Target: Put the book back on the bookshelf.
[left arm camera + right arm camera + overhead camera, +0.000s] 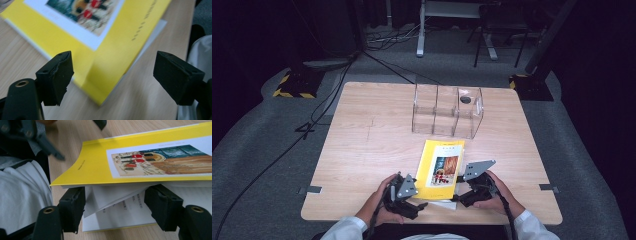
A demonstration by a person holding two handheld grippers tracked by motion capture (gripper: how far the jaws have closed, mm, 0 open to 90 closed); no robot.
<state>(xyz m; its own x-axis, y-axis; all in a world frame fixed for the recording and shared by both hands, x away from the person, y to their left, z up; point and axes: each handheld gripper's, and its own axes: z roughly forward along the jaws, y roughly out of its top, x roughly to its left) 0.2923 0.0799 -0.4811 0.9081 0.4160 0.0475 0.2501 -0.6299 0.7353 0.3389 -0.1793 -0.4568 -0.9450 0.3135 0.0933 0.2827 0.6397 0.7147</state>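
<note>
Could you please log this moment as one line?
left gripper: open, beside yellow book | right gripper: open, under lifted cover | clear organizer: empty

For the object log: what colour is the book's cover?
Yellow, with a white-bordered picture; the book shows best in the right gripper view.

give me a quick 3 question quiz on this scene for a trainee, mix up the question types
1. True or false: the yellow book stands inside the clear divider box.
2. Which gripper has its jaws at the book's lifted cover and pages? A) left gripper B) right gripper
3. Fill in: the left gripper's jaws are ____ either side of the book's near corner.

Key
1. False: it lies on the wooden table, in front of the box.
2. B: in the right gripper view the cover is raised and the pages fan between its open jaws.
3. Open.
</note>
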